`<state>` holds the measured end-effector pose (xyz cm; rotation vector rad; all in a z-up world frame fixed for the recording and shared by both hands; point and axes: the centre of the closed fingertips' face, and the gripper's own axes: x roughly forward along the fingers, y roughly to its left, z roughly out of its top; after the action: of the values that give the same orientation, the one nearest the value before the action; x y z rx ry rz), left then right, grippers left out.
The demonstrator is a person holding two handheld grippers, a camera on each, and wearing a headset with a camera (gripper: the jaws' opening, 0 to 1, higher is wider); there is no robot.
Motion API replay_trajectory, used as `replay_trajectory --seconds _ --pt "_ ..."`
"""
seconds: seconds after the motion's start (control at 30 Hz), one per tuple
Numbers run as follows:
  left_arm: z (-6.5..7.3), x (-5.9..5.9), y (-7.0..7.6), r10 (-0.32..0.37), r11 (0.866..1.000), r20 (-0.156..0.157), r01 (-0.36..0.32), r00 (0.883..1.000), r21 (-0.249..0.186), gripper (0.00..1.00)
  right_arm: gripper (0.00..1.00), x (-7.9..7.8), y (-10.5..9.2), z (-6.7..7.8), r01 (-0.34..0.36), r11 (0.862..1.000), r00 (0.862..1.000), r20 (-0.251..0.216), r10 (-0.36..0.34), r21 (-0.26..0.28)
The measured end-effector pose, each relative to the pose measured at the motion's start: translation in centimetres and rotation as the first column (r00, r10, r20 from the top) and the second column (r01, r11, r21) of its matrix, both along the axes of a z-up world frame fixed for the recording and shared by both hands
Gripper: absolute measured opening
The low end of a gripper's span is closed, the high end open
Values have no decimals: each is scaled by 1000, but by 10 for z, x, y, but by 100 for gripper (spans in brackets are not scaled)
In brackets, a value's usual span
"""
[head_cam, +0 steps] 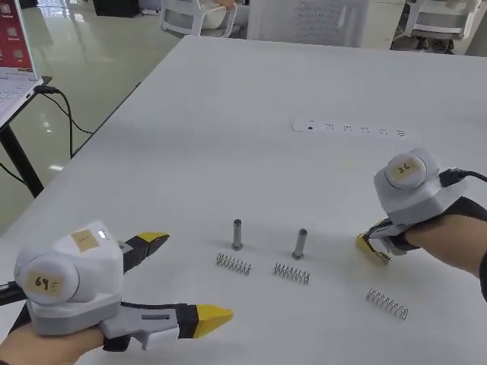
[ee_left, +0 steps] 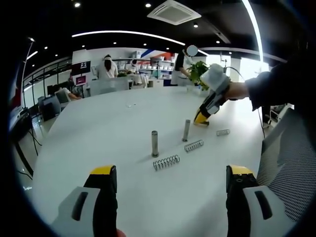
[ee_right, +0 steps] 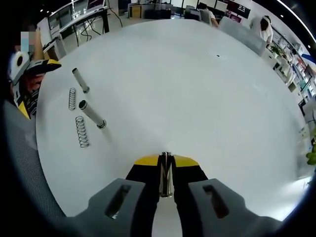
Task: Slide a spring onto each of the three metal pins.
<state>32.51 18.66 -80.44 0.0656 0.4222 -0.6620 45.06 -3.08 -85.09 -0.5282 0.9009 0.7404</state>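
Note:
Two metal pins (head_cam: 237,233) (head_cam: 300,243) stand upright on the white table (head_cam: 251,137). A spring lies in front of each of them (head_cam: 233,264) (head_cam: 291,273), and a third spring (head_cam: 386,303) lies further right. My right gripper (head_cam: 374,249) has its tips close to the table, right of the pins. In its own view the right gripper (ee_right: 166,160) is shut on a thin metal pin (ee_right: 166,175). My left gripper (head_cam: 186,277) is open at the near left with nothing between its jaws. In its own view the left gripper (ee_left: 171,173) faces the pins (ee_left: 154,143) (ee_left: 186,130) and springs (ee_left: 166,162) (ee_left: 194,145).
A white power strip (head_cam: 348,128) lies on the table behind the pins. A laptop (head_cam: 14,57) sits on a side stand at the far left, with cables hanging. Chairs (head_cam: 196,15) stand beyond the far edge.

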Motion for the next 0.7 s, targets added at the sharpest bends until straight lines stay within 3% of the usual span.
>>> replay_trajectory --seconds 0.33,0.7 --pt "2 1 -4 -15 1000 6 15 1000 1 91 10 -2 -3 20 8 999 999 37 -10 53" --pt "5 1 -8 -28 1000 15 28 1000 5 91 10 -12 -4 29 18 995 998 63 -24 95"
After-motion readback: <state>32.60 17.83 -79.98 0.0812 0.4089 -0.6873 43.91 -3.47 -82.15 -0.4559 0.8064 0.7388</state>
